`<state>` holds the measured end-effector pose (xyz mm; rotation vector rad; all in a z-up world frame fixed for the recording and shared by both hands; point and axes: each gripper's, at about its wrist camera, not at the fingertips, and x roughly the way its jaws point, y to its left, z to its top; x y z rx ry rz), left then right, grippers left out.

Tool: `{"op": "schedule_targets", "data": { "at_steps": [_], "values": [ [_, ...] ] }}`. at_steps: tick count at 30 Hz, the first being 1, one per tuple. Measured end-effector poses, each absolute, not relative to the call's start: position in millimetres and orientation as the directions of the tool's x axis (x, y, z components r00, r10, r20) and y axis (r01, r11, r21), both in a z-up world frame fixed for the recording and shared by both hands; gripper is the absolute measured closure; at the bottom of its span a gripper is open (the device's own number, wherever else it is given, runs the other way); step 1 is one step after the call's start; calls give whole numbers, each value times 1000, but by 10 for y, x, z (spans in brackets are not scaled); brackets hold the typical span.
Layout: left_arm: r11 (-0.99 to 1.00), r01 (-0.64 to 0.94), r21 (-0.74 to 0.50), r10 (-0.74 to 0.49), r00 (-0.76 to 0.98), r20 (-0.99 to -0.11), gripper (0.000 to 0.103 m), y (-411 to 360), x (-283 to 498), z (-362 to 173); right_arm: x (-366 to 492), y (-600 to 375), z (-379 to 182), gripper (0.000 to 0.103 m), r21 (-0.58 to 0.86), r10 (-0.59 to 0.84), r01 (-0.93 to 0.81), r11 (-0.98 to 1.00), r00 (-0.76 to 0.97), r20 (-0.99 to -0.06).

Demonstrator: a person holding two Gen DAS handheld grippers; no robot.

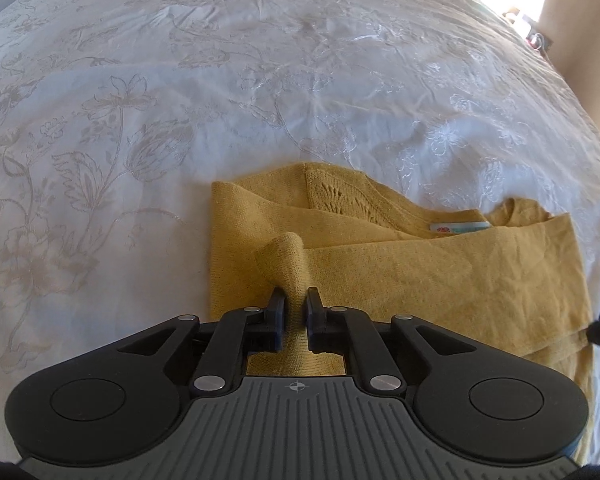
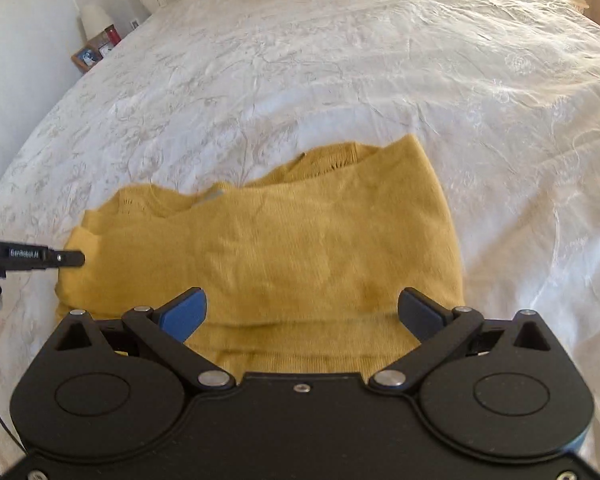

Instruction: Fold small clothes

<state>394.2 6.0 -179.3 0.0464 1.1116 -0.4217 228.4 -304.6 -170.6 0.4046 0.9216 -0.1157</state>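
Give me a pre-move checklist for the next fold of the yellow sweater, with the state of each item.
1. Left claw has a grip: ok, shut on a pinched ridge of the yellow sweater.
2. Right claw free to take a new hold: ok, open, nothing between its fingers.
3. Sweater lies on the bedspread, clear of the edge: ok.
4. Neck label tucked inside: not ok, it shows at the neckline.
5. Folded layers lie flat: not ok, the ridge at the left claw is lifted.
6. How many layers the left claw pinches: cannot tell.
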Motion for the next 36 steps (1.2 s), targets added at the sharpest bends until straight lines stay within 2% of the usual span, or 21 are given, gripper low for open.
{"op": "schedule_targets", "data": {
  "at_steps": [2, 3, 8, 10, 13, 15, 18, 20, 21, 24, 25, 26, 27, 31, 36],
  "values": [
    [924, 341, -175, -304, 372, -877, 88, 67, 3939, -1803, 2494, -3057, -1737, 1, 295, 87, 248, 923, 611, -787],
    [926, 335, -176, -302, 374, -877, 79, 79, 3934, -1802, 2588, -3086, -1766, 1, 297, 96, 236, 925, 611, -786],
    [932, 315, -178, -297, 388, -873, 73, 168, 3911, -1779, 2914, -3348, -2023, 1, 323, 146, 214, 922, 579, -802],
    [935, 306, -178, -294, 390, -873, 70, 203, 3909, -1765, 2978, -3536, -2179, 3, 265, 74, 293, 919, 531, -844],
    [936, 296, -192, -304, 404, -863, 63, 277, 3899, -1703, 2943, -3835, -2278, 3, 112, -107, 453, 884, 431, -896],
    [935, 297, -193, -310, 424, -851, 57, 306, 3882, -1653, 2824, -3983, -2206, 4, 178, -92, 478, 860, 488, -868],
    [933, 308, -186, -313, 440, -842, 56, 300, 3872, -1601, 2680, -4104, -2130, 6, 229, -61, 448, 864, 545, -837],
    [930, 317, -184, -316, 441, -840, 56, 269, 3879, -1602, 2687, -4160, -2166, 37, 250, -26, 431, 867, 540, -841],
    [928, 323, -184, -319, 439, -840, 56, 245, 3886, -1605, 2710, -4173, -2200, 40, 253, -17, 428, 868, 534, -846],
    [919, 350, -178, -327, 427, -843, 56, 153, 3901, -1619, 2763, -4203, -2238, 41, 304, 23, 415, 858, 559, -829],
    [916, 360, -176, -330, 426, -843, 56, 129, 3898, -1621, 2786, -4209, -2242, 47, 320, 37, 413, 853, 563, -826],
    [914, 367, -172, -330, 429, -841, 56, 109, 3896, -1616, 2821, -4215, -2240, 82, 333, 53, 409, 850, 561, -826],
    [913, 373, -167, -330, 432, -839, 56, 90, 3894, -1609, 2834, -4206, -2225, 93, 329, 56, 407, 852, 554, -831],
    [904, 399, -152, -336, 444, -831, 55, 5, 3883, -1603, 2811, -4247, -2207, 94, 215, -47, 452, 866, 501, -864],
    [892, 435, -123, -325, 428, -843, 49, -137, 3914, -1756, 2806, -4265, -2237, 91, 191, -77, 476, 859, 489, -869]
  ]
}}
